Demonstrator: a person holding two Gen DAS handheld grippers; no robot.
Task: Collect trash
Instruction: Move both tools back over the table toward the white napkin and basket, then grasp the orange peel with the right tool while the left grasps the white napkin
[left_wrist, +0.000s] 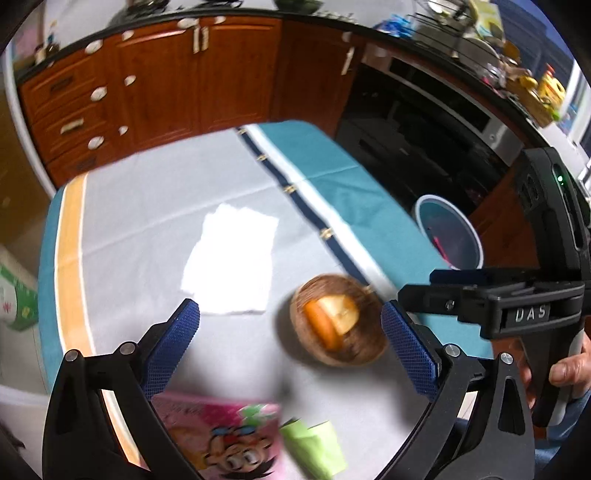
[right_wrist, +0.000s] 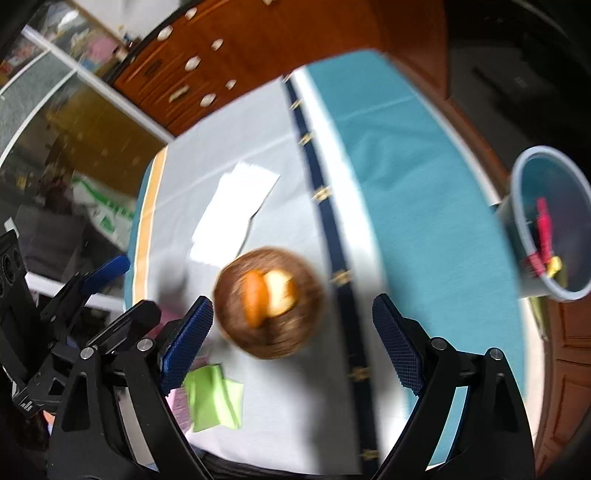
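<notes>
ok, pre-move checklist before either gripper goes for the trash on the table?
1. Left gripper open and empty: ok, jaws wide apart.
2. Right gripper open and empty: ok.
3. Trash targets in view: ok, white napkin and green wrapper lie flat on the tablecloth.
4. Bin reachable and open: ok, standing off the table's right edge, red scraps already inside.
5. Wicker basket with food kept clear of the grasp path: cannot tell, it sits between both grippers' fingers in view.
6. Image sharpness for aiming: not ok, both views motion-blurred.
</notes>
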